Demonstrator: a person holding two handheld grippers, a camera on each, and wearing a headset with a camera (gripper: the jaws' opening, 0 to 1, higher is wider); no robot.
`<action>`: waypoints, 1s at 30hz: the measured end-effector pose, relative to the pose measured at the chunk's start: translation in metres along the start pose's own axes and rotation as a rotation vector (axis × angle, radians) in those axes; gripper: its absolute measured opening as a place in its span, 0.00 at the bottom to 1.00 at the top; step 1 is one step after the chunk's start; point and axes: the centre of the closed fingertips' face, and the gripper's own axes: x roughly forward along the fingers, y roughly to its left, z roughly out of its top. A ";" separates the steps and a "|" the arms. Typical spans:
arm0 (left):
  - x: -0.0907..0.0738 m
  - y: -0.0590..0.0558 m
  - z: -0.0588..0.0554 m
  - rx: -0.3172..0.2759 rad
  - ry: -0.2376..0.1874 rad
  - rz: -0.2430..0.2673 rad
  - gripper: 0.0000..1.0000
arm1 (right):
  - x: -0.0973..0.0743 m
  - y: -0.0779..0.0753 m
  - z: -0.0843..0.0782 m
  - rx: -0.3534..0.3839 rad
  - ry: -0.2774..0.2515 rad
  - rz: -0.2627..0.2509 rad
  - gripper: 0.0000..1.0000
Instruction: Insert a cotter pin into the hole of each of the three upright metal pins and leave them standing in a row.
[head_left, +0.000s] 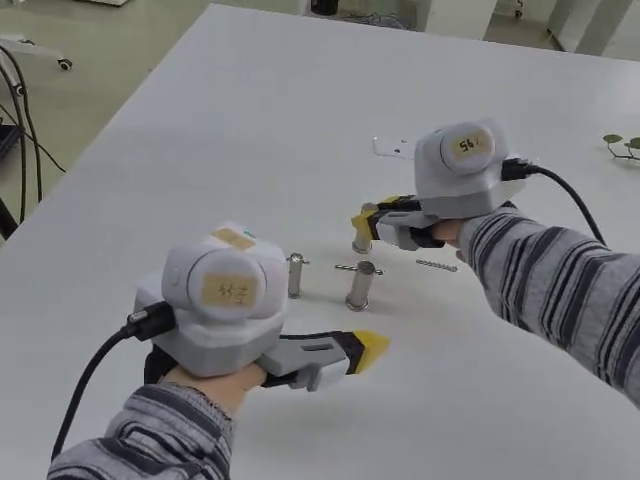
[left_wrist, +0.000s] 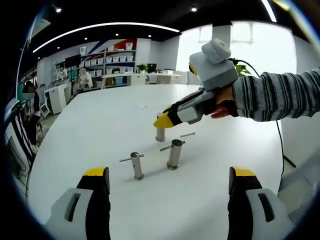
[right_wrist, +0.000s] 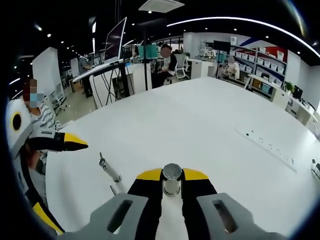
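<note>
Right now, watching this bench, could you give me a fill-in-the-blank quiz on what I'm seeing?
The table holds ____ upright metal pins. Cotter pins already sit through ____ of them, the left pin and the middle pin. The right claw is shut on the far pin, while the left claw stands ____. A loose cotter pin lies near the ____ claw.
Missing words: three, two, open, right.

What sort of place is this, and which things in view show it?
Probably an open-plan lab or workshop: a white workbench, shelves of storage bins along the wall, and a desk monitor.
</note>
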 end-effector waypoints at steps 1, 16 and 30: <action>0.000 0.000 0.001 0.001 -0.003 0.001 0.99 | -0.003 -0.002 -0.003 0.006 0.001 -0.006 0.08; -0.001 -0.004 0.005 0.027 -0.021 -0.018 0.99 | -0.061 0.000 -0.047 0.044 0.038 -0.061 0.08; -0.007 -0.006 0.007 0.078 -0.041 -0.015 0.99 | -0.087 0.028 -0.072 0.084 0.044 -0.090 0.08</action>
